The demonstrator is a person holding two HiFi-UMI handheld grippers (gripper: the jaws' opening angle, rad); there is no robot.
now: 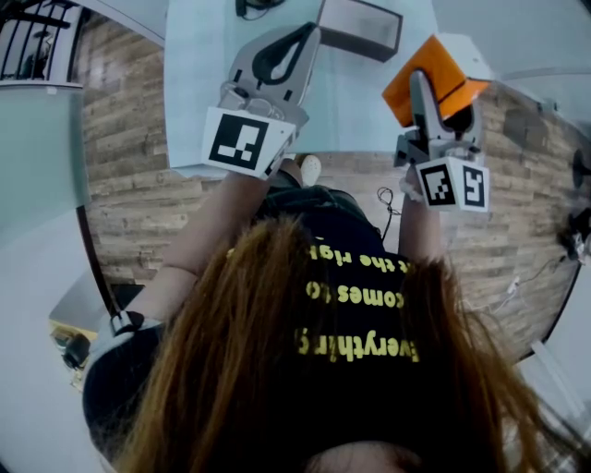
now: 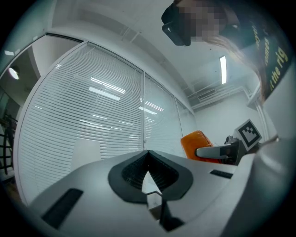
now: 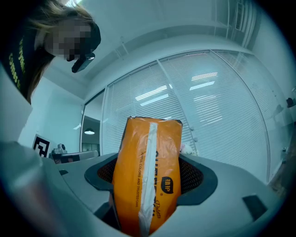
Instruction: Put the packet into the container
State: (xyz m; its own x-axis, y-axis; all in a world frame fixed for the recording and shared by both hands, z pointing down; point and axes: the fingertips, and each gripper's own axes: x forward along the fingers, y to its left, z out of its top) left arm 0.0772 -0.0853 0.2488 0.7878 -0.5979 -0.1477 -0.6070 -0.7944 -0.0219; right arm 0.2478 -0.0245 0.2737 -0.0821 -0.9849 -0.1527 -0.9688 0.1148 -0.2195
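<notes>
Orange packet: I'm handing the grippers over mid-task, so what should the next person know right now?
Left gripper: fingers together, empty, held over the table.
Right gripper: shut on the orange packet, which is held in the air.
Container: probably the dark box at the table's far side. The packet is not in it.
Done: packet is in the grip.
Left: carry it to the box and release it inside.

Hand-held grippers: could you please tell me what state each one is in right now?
Left hand-held gripper: shut, nothing between its jaws.
Right hand-held gripper: shut on the orange packet.
</notes>
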